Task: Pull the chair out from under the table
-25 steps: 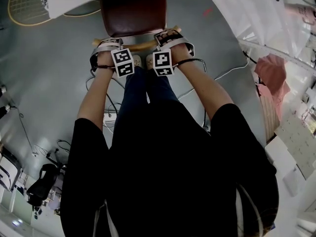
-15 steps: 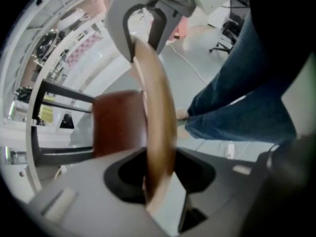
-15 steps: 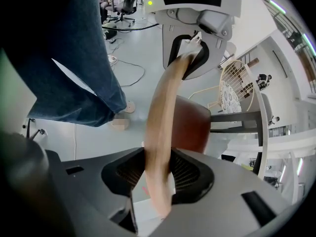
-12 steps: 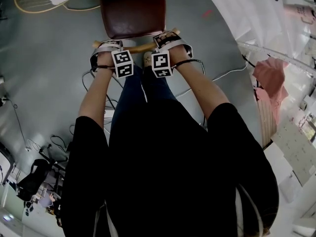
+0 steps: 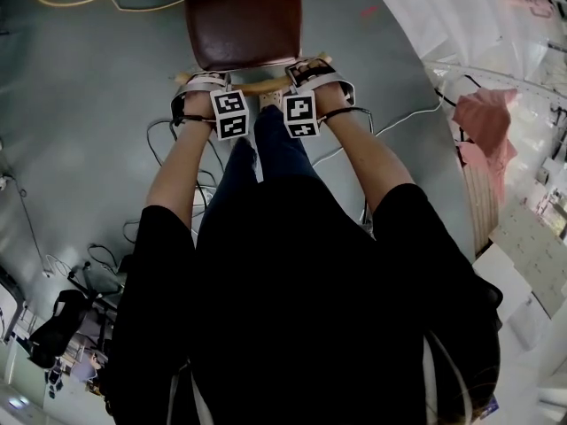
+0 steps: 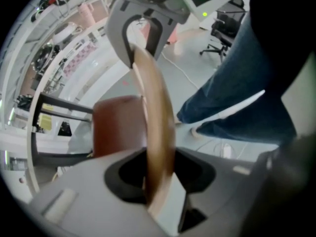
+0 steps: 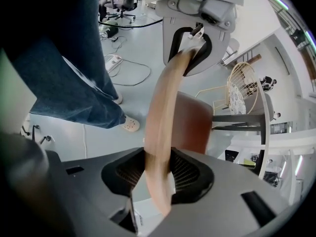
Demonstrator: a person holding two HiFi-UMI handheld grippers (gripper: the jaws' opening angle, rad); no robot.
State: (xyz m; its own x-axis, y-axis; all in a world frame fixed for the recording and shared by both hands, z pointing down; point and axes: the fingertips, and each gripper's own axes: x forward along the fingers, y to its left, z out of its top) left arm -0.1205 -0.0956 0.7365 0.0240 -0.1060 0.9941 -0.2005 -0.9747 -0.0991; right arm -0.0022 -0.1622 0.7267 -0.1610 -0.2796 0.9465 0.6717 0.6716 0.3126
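The chair has a dark red seat (image 5: 244,25) and a curved wooden back rail (image 5: 252,85); it stands on the grey floor just ahead of my legs. My left gripper (image 5: 205,81) is shut on the rail's left end and my right gripper (image 5: 312,67) on its right end. In the left gripper view the rail (image 6: 155,127) runs between the jaws of the left gripper (image 6: 153,181) up to the right gripper (image 6: 143,19). In the right gripper view the rail (image 7: 165,117) passes through the right gripper (image 7: 158,174) to the left gripper (image 7: 195,33). The seat (image 7: 192,122) lies beyond it.
My legs in jeans (image 5: 266,149) stand right behind the chair, one shoe (image 7: 129,125) near it. Cables (image 5: 168,140) and a power strip (image 7: 112,59) lie on the floor. A wire chair (image 7: 242,90) and a table frame (image 7: 247,117) stand beyond; pink cloth (image 5: 487,122) lies right.
Both grippers and the chair have come back toward me. The white table top that covered the seat's far edge has slid out of the top of the head view.
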